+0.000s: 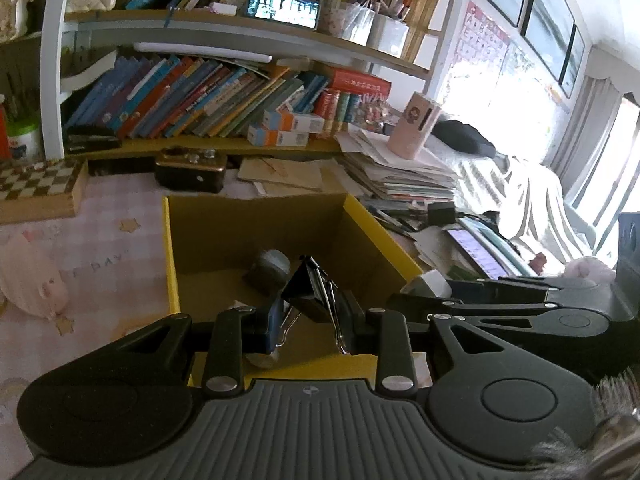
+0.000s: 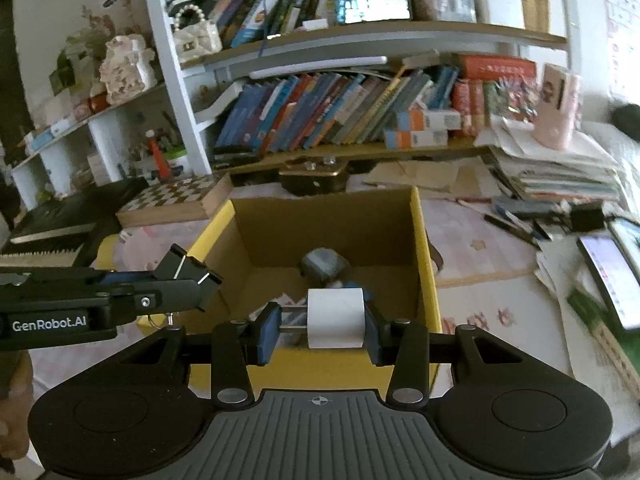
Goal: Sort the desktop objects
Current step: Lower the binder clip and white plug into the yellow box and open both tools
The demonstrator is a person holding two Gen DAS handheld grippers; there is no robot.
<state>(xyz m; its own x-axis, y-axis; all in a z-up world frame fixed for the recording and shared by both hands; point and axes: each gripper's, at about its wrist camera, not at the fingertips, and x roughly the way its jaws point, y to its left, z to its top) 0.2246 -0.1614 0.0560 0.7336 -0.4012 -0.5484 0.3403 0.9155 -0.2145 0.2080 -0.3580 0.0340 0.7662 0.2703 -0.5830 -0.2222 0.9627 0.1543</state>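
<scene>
yellow cardboard walls frame the open-topped box [image 2: 424, 264] that sits on the pink checked desk cover [image 1: 100, 240], and both grippers hang over its near edge. the left gripper [image 1: 310, 320] has its blue-padded fingers nearly closed on a black metal binder clip [image 1: 306, 288], whose wire handles stick out below the pads; from the right wrist view the same clip [image 2: 188, 276] shows at the tip of the left tool, above the box's left wall. the right gripper [image 2: 322, 326] is clamped, fingers partly apart, on a small white roll of paper or tape [image 2: 336, 318], held above the box's near wall; a thin rod spans the gap left of the roll. inside the box lies a rounded grey object [image 2: 322, 262], too blurred to identify, beside some pale scraps. readable writing is scarce: "genrobot.ai" stands in white on the side of the left tool [image 2: 48, 325], and faint letters like "day" mark the desk cover. the titles on the leaning row of books [image 1: 192, 96] are too small to read, as is the lit phone screen [image 2: 374, 6] on the upper shelf. a wooden chessboard box [image 2: 176, 202] is partly hidden behind the left tool, and the tablet [image 2: 608, 276] at the right is cut off by the frame edge.
</scene>
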